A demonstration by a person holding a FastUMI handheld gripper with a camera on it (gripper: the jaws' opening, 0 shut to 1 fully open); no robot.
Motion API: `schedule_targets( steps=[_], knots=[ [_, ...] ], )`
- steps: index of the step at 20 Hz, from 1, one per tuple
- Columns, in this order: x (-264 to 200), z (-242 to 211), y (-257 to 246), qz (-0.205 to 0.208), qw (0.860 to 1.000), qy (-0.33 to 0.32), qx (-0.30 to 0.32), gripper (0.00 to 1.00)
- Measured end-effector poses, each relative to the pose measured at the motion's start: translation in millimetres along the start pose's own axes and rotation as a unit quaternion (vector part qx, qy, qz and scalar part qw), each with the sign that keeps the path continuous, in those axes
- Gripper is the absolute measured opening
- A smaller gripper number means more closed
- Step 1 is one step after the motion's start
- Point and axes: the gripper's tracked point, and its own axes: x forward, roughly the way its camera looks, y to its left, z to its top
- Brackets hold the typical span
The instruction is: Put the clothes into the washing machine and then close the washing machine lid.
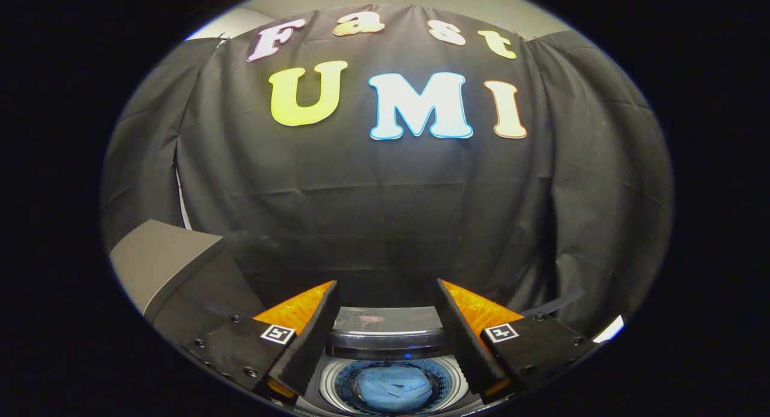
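Below and between my fingers I look down into the washing machine (385,339), a top loader with its round drum exposed. A light blue garment (394,390) lies bunched inside the drum. My gripper (385,287) hangs above the machine with its fingers wide apart and nothing between them. The machine's dark control strip (385,318) runs behind the drum opening. I cannot make out the lid for certain.
A grey slanted panel (162,263) with a dark side stands to the left of the fingers, beside the machine. The black cloth wall rises right behind the washer. A thin dark strap (556,305) sticks out beyond the right finger.
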Motion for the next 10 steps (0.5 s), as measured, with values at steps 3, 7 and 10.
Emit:
schedule_targets(
  steps=[3, 7, 10],
  knots=[
    [-6.1, -6.3, 0.1, -0.002, 1.0, -0.001, 0.001, 0.99],
    [-34.2, -27.1, 0.1, -0.006, 1.0, -0.004, -0.006, 0.98],
    [-54.7, -48.2, 7.6, -0.002, 1.0, -0.001, -0.024, 0.98]
  ],
)
